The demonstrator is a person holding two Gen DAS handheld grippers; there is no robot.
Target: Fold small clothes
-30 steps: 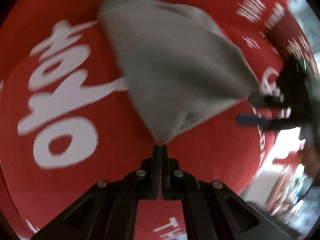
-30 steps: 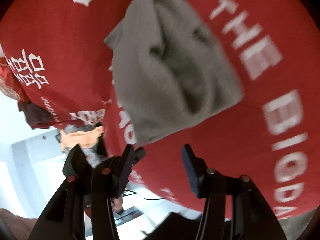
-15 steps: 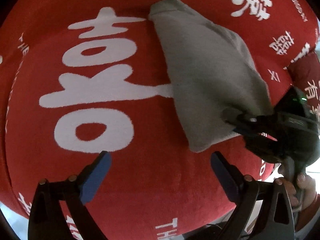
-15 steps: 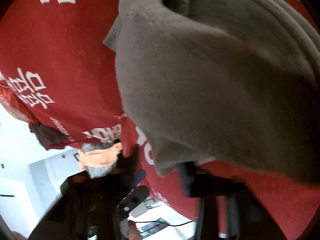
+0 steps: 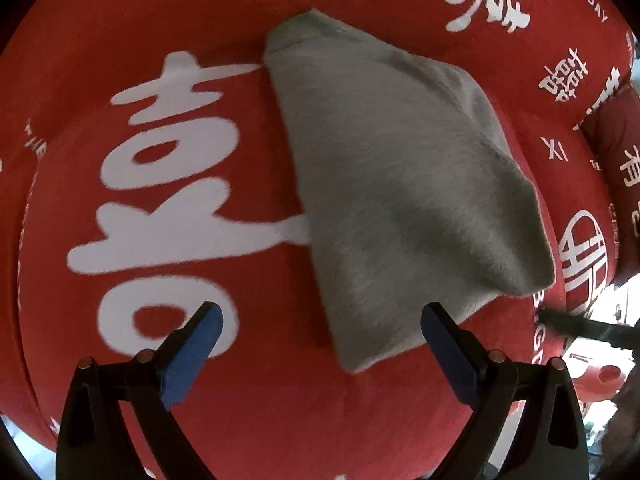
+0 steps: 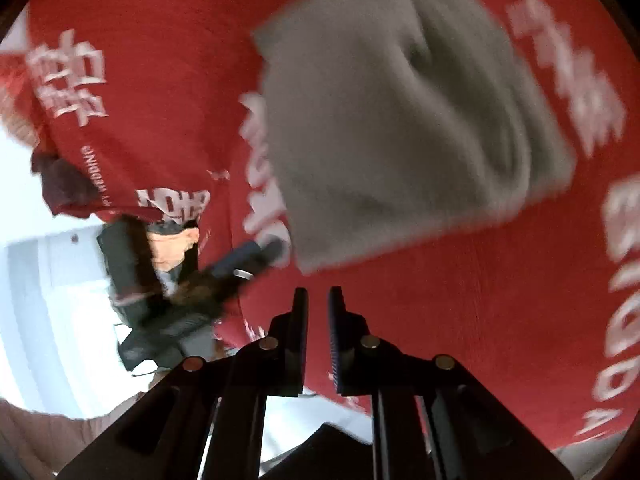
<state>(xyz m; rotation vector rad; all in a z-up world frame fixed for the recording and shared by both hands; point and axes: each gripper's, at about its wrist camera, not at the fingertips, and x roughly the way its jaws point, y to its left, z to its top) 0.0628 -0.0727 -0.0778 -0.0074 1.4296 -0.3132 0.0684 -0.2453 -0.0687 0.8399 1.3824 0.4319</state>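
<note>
A folded grey garment point(image 5: 400, 184) lies on a red cloth with white lettering point(image 5: 168, 216). My left gripper point(image 5: 320, 324) is open and empty, its blue-padded fingers just short of the garment's near corner. In the right wrist view the same garment point(image 6: 400, 120) lies ahead on the red cloth point(image 6: 460, 300). My right gripper point(image 6: 318, 300) is nearly closed with a narrow gap, holds nothing, and sits back from the garment's near edge. The left gripper also shows in the right wrist view point(image 6: 244, 258), blurred, beside the garment's corner.
The red cloth's edge drops off at the right in the left wrist view point(image 5: 560, 320), with a pale floor beyond. In the right wrist view a bunched red fold point(image 6: 100, 200) and a white area point(image 6: 48, 280) lie to the left.
My left gripper opened and let go of the garment's corner. My right gripper, which was at the garment's edge, pulled back and its fingers came nearly together; the garment now lies flat.
</note>
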